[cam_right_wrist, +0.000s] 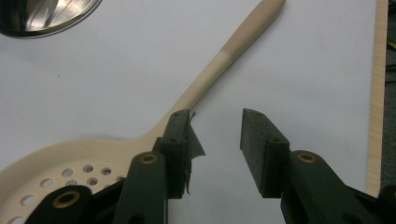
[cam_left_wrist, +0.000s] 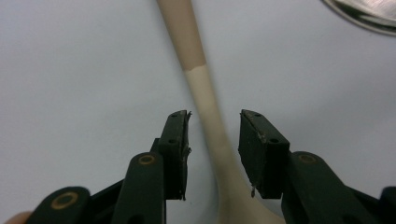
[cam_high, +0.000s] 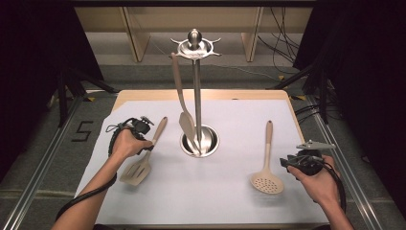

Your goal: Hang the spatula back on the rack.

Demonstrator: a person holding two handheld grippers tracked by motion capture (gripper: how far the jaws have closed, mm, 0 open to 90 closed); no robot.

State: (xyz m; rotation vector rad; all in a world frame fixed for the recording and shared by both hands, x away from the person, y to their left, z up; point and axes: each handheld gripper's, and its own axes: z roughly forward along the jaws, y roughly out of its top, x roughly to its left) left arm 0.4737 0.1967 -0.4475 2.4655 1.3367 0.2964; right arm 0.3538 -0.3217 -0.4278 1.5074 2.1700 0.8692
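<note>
A beige slotted turner (cam_high: 137, 169) lies flat at the left of the white cloth, its handle pointing away from me. My left gripper (cam_high: 147, 143) is low over its neck. In the left gripper view the open jaws (cam_left_wrist: 214, 116) stand on either side of the turner's handle (cam_left_wrist: 200, 86), with small gaps on both sides. At the right lies a beige perforated skimmer (cam_high: 267, 181). My right gripper (cam_high: 284, 163) hovers just right of it, open. In the right gripper view nothing is between its jaws (cam_right_wrist: 216, 114), and the skimmer's handle (cam_right_wrist: 219, 60) runs past the left jaw.
A steel utensil stand (cam_high: 197, 91) rises from a round base (cam_high: 210, 140) at mid-table, with a beige spatula (cam_high: 186, 120) hanging from its top ring. The white cloth (cam_high: 215, 196) covers a wooden table whose edge (cam_right_wrist: 379, 93) shows. Cables and dark stands surround the table.
</note>
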